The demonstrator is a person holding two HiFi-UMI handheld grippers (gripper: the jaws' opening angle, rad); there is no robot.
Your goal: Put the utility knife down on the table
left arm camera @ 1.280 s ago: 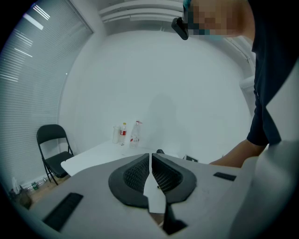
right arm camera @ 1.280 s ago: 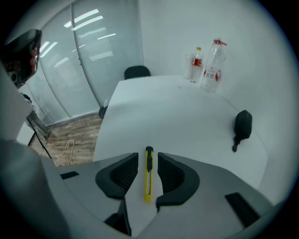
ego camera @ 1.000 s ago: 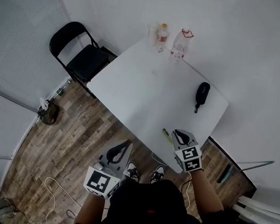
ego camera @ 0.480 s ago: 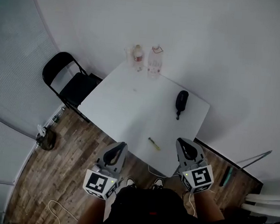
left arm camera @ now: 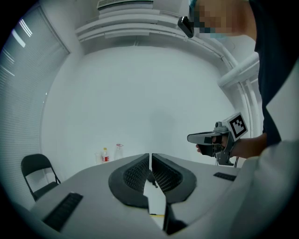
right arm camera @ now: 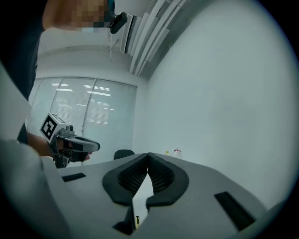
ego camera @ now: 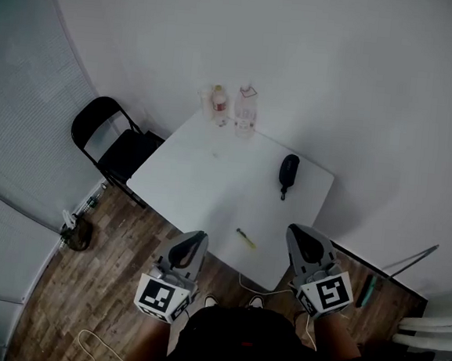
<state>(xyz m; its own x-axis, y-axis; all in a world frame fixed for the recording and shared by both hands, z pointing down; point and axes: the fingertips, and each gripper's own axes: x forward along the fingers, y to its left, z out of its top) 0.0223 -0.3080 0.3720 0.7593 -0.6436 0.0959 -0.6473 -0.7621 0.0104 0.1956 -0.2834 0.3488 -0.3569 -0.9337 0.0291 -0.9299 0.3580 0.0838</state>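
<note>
The utility knife [ego camera: 245, 238] lay on the counter [ego camera: 210, 182] near its front edge. The right tongs [ego camera: 300, 233] had just closed empty and lifted clear. The left tongs [ego camera: 196, 238] were pressed together, empty. Placement judged complete.

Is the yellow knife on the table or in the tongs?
On the table. The knife lies flat near the table's front edge; the left tongs and right tongs are shut and empty.
</note>
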